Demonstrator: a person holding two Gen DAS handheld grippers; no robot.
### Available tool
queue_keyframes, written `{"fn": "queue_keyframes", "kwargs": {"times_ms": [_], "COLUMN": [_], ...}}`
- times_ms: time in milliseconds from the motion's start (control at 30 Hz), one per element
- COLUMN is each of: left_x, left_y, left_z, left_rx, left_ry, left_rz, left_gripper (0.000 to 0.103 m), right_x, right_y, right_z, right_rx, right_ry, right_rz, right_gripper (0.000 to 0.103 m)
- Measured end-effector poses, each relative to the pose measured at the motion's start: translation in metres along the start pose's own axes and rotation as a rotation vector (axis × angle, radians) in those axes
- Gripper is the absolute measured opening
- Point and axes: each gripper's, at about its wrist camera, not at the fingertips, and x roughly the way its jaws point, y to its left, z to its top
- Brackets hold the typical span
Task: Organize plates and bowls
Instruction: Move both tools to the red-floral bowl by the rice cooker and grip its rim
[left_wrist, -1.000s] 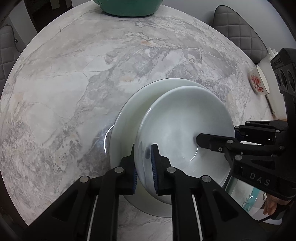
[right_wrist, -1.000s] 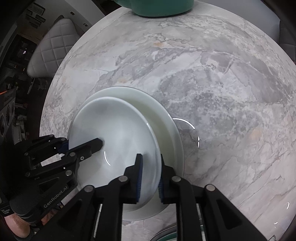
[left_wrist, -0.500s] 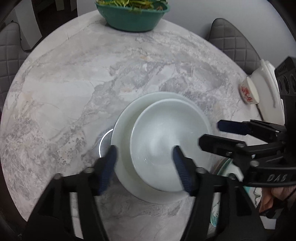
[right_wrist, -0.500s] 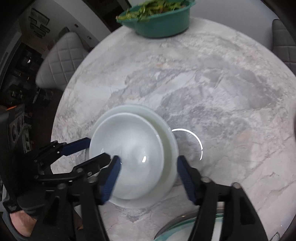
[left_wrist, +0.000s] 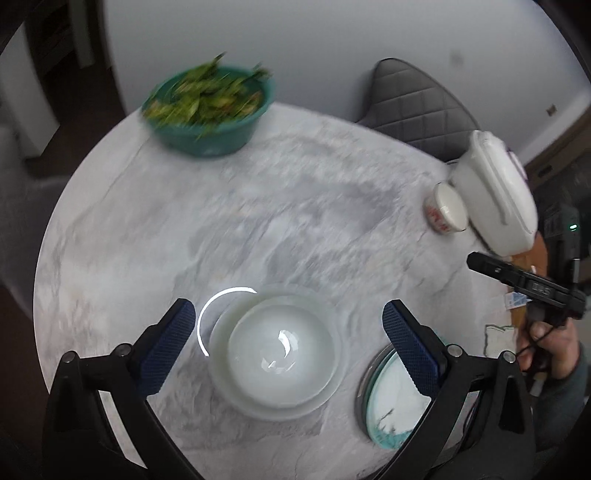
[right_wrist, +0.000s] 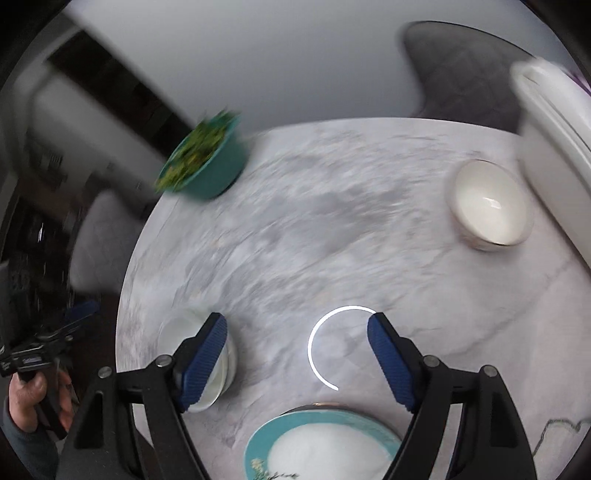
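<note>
Both tongs, the left gripper (left_wrist: 284, 325) and the right gripper (right_wrist: 297, 345), are opening and empty above the white bowl (left_wrist: 280, 354) stacked on its plate (left_wrist: 332, 391), which could slide off if bumped.

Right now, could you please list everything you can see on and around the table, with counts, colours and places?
white bowl: one, on the pale plate, near edge.
pale plate: one, under that bowl.
teal-rimmed plate: one, white centre, near edge, right of the stack.
small white bowl: one, red pattern outside, right side, by the white container.
white container: one, lidded, far right edge.
teal bowl: one, full of greens, far edge.
marble table: one, round, grey-white.
grey quilted chair: one behind the table; a paler one on the left.
left claw: above the stack, holding nothing.
right claw: jaws opening, over bare table, holding nothing.
hands: one gripping each handle.
</note>
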Motion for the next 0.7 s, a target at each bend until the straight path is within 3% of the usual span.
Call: {"fn": "queue_keyframes", "kwargs": {"times_ms": [167, 367, 600, 700], "left_x": [0.016, 0.107, 0.230, 0.262], "left_y": [-0.071, -0.175, -0.260, -0.278], "left_z": [0.088, 0.163, 0.179, 0.177], "left_rx": [0.167, 0.298, 0.375, 0.405], "left_ry": [0.002, 0.095, 0.224, 0.233], "left_rz": [-0.029, -0.056, -0.011, -0.007], "left_gripper": [0.103, 0.103, 0.102, 0.102], "right_x": [-0.029, -0.032, 0.002, 0.013], "right_y": [-0.095, -0.167, -0.214, -0.224], "right_z": [0.023, 0.034, 0.031, 0.031], "right_rx": [0.283, 0.486, 0.646, 0.678], "right_ry": [-0.087, -0.173, -0.175, -0.182], "right_rz": [-0.056, -0.100, -0.077, -0.034], "right_gripper": [0.081, 0.081, 0.077, 0.074]}}
